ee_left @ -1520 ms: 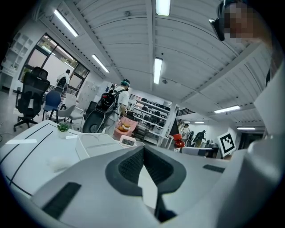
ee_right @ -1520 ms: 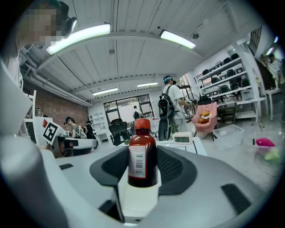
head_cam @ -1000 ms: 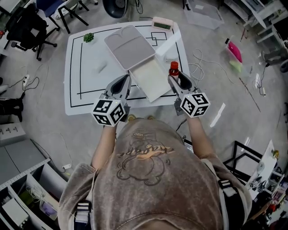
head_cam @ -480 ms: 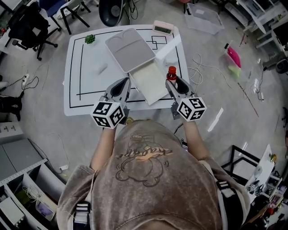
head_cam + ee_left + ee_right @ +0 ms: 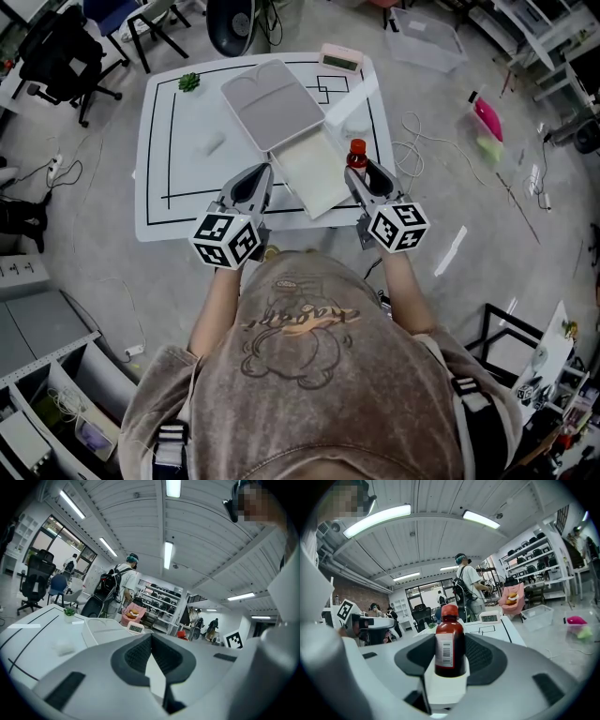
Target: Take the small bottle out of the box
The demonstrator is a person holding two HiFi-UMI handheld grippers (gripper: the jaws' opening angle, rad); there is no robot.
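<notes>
Two hand-held grippers are held side by side over the near edge of the table (image 5: 187, 159). The right hand-held gripper (image 5: 451, 657) is clenched on the small bottle (image 5: 450, 641). The bottle is dark brown glass with a red cap and a white barcode label, and it stands upright between the two dark pads. From the head view, the bottle is just outside the right edge of the box's shallow tray (image 5: 314, 173), not in it. Whether its base touches the table cannot be told. The left hand-held gripper (image 5: 151, 639) has its jaws brought together at the tips with nothing between them, and it points at the near left corner of the tray. Each hand-held gripper carries a marker cube at the near end, the left one (image 5: 227, 237) and the right one (image 5: 398, 227).

The box lies open at the middle of the table. Its pale lid (image 5: 272, 98) is folded back on the far side of the tray, and the tray looks bare. Black lines mark the white tabletop. A small green plant (image 5: 188, 81) sits at the far left, and a pink clock (image 5: 338, 56) at the far right corner. On the floor to the right lie loose cables (image 5: 412, 141), with a clear bin (image 5: 427, 36) farther off.
</notes>
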